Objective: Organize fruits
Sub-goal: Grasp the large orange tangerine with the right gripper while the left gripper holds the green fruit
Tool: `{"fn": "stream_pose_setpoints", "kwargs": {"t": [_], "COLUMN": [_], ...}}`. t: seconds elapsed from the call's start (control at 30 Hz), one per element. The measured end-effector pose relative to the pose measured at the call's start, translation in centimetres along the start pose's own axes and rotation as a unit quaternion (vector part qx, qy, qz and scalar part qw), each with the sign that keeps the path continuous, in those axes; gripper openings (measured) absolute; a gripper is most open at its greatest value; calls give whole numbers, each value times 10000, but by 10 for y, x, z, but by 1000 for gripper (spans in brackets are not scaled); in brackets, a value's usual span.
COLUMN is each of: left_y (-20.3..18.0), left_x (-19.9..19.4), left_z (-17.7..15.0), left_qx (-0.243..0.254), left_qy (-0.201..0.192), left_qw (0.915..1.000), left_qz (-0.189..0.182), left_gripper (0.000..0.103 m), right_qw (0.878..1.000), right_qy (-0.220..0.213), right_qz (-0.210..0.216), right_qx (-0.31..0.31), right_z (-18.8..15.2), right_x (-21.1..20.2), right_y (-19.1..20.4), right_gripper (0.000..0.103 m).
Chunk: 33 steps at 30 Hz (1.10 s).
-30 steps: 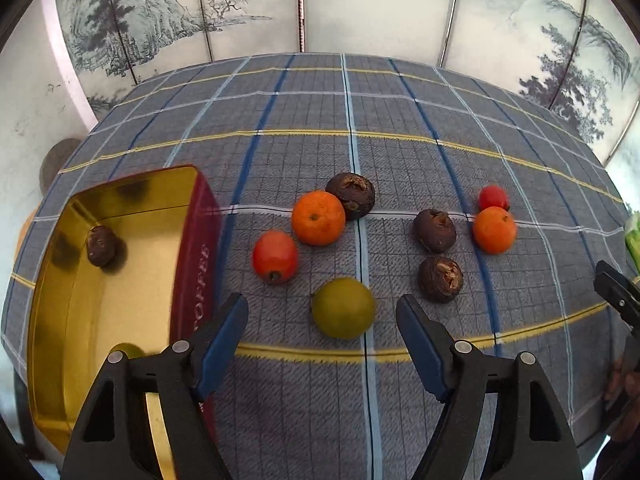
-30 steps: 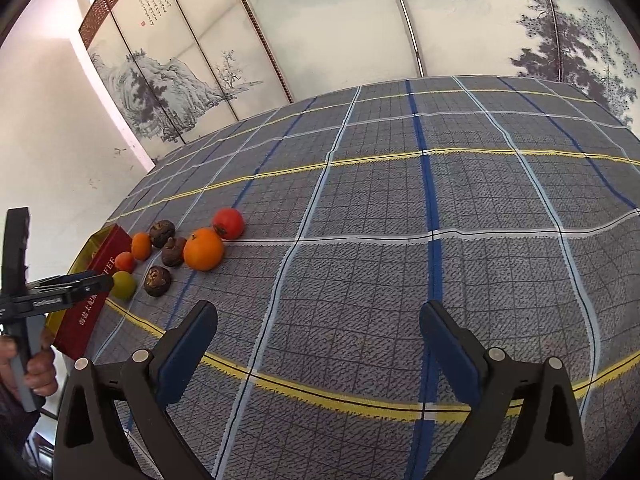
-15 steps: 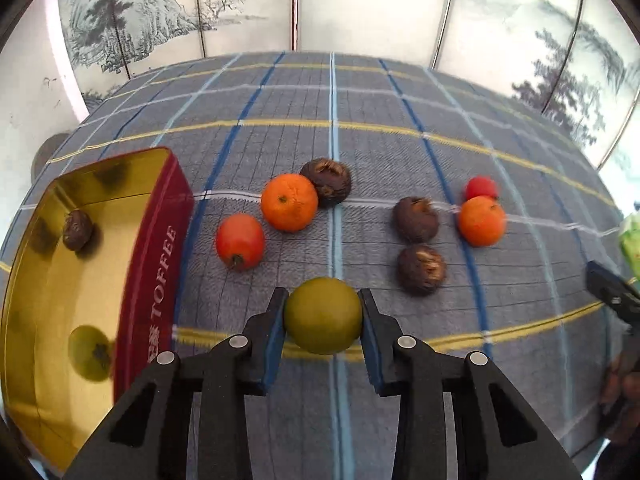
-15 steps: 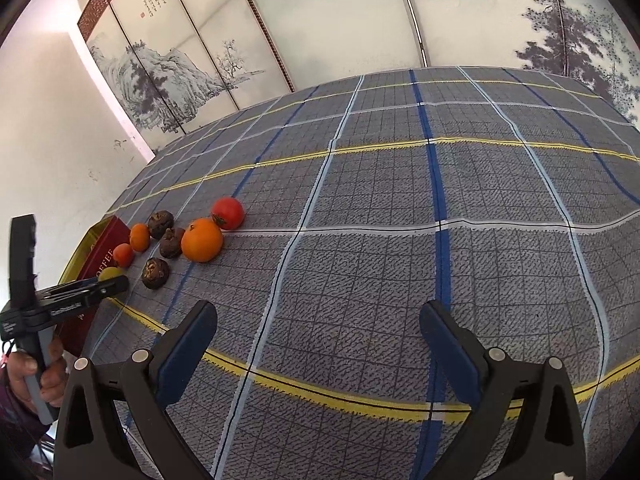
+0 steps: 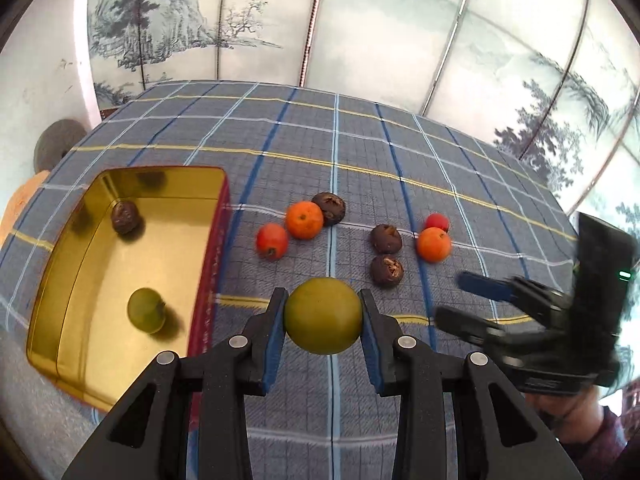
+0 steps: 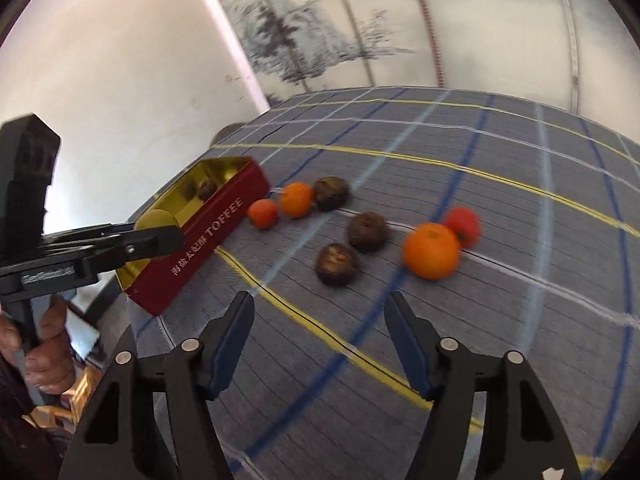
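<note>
Right gripper [image 5: 472, 300] motion-blurred; toffee tin [image 6: 208, 236] partly hidden behind left gripper [image 6: 160, 236].

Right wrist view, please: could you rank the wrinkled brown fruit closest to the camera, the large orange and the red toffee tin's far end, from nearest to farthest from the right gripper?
From the right gripper, jaws closing on nothing:
1. Wrinkled brown fruit, just ahead, slightly left.
2. Large orange, ahead to the right.
3. Toffee tin's far end, far left.

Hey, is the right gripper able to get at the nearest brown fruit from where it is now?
Probably yes. The right gripper holds nothing, its jaws are closing, and only bare cloth lies between it and the nearest brown fruit. The left gripper, shut on a green fruit, is off to the side.
</note>
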<state>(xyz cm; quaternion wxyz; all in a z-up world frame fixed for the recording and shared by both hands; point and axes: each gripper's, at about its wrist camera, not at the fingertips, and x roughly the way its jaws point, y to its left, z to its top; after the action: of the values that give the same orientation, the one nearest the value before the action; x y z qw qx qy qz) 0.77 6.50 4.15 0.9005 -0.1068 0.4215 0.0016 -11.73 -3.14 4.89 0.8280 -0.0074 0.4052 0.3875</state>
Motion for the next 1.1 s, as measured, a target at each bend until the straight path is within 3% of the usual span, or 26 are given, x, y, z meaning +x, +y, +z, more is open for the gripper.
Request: {"fn": "stream_pose_setpoints", "kwargs": {"t": [0.1, 0.3, 0.43, 0.67, 0.77, 0.83, 1.1], "left_y": [9, 22, 23, 15, 14, 15, 26], "left_x": [-9, -22, -21, -22, -22, -21, -27], "left_z": [-3, -5, -5, -5, -5, -5, -7], "left_qx": [-107, -187, -266, -189, -154, -174, -234], "left_qy": [-16, -83, -58, -24, -14, 2, -48], "left_qw": [9999, 9998, 9996, 9998, 9999, 9998, 9997], "left_qz": [6, 53, -10, -27, -5, -8, 43], "left_gripper": [36, 36, 36, 36, 36, 36, 36], "right_qw": [9998, 9966, 9932, 9897, 9892, 9894, 9906], "right_qy": [201, -302, -164, 30, -35, 3, -11], "right_qz": [-92, -590, -729, -895, -1004, -1046, -1138], "right_qx": [-18, 495, 893, 1119, 1069, 1011, 762], "right_z": [7, 1, 2, 10, 15, 17, -10], "right_x": [24, -8, -7, 25, 33, 36, -2], "right_y": [6, -26, -56, -66, -64, -63, -62], "right_gripper": [53, 53, 53, 54, 51, 37, 36]}}
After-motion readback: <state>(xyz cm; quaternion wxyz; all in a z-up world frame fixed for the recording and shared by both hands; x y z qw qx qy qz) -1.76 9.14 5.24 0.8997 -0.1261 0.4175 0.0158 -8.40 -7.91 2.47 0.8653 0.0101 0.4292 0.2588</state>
